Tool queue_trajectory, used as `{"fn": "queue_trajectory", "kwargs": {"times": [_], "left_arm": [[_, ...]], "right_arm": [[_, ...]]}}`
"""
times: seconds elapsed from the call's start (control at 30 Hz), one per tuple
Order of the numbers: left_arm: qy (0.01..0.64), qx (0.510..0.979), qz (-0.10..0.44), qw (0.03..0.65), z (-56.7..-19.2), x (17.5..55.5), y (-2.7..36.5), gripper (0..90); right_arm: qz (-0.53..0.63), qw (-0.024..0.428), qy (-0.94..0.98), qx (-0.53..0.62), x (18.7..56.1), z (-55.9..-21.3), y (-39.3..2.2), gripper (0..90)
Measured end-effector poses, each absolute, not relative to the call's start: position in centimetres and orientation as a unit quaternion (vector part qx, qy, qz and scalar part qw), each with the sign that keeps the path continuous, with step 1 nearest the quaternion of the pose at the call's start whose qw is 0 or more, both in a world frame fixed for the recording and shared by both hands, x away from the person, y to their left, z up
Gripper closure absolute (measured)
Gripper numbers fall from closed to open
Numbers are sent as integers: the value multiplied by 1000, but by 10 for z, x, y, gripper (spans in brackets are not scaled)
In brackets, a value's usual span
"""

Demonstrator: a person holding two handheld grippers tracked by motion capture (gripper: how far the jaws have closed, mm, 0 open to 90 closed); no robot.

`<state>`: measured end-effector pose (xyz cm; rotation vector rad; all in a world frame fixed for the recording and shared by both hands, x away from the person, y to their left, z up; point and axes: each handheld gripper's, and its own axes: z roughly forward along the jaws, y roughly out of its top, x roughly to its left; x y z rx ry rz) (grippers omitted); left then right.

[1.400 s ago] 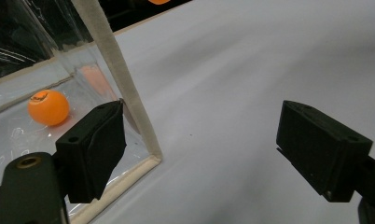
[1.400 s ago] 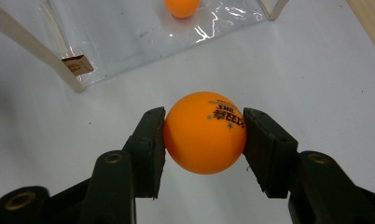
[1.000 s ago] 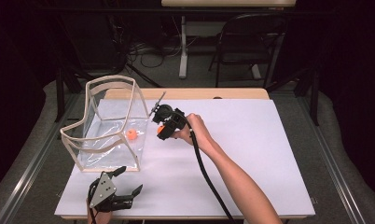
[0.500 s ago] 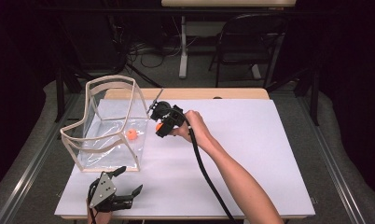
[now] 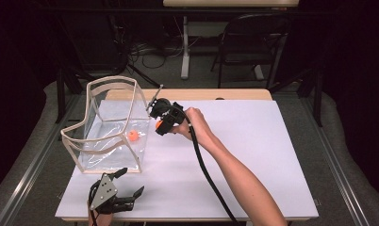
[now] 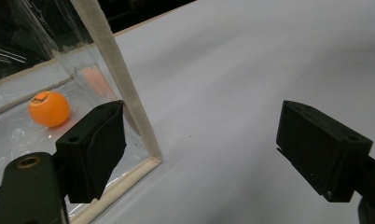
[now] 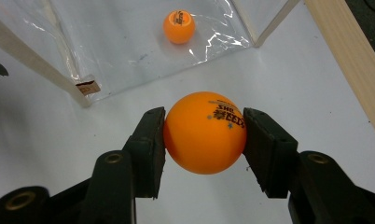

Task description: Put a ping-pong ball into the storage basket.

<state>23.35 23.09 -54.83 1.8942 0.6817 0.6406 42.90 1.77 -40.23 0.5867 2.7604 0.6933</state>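
A clear plastic box point(image 5: 107, 127) with a cream frame stands on the left of the white table, and one orange ball point(image 5: 132, 136) lies inside it. My right gripper point(image 5: 159, 126) hovers just beside the box's right wall, shut on a second orange ball point(image 7: 205, 132) that both pads press. Beyond my right gripper point(image 7: 204, 116), the ball in the box point(image 7: 179, 26) lies behind the clear wall. My left gripper point(image 5: 131, 181) rests near the front edge, open and holding nothing. My left gripper point(image 6: 204, 149) faces the box's corner post point(image 6: 120, 79), with the ball in the box point(image 6: 48, 108) behind it.
The white tabletop point(image 5: 253, 150) stretches wide to the right of the box. A wooden strip point(image 5: 192, 94) runs along its far edge, also seen as the wooden strip point(image 7: 349, 60). A chair point(image 5: 253, 42) and a table leg stand on the floor behind.
My right gripper has drifted slightly left, toward the box, with the ball still held. The left gripper has not moved.
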Motion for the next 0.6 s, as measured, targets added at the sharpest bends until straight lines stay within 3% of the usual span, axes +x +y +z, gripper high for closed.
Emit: {"fn": "queue_trajectory", "kwargs": {"times": [0.6], "left_arm": [[282, 779, 264, 493, -548, 233, 231, 157]], "right_arm": [[246, 126, 940, 202, 429, -387, 19, 505]]}}
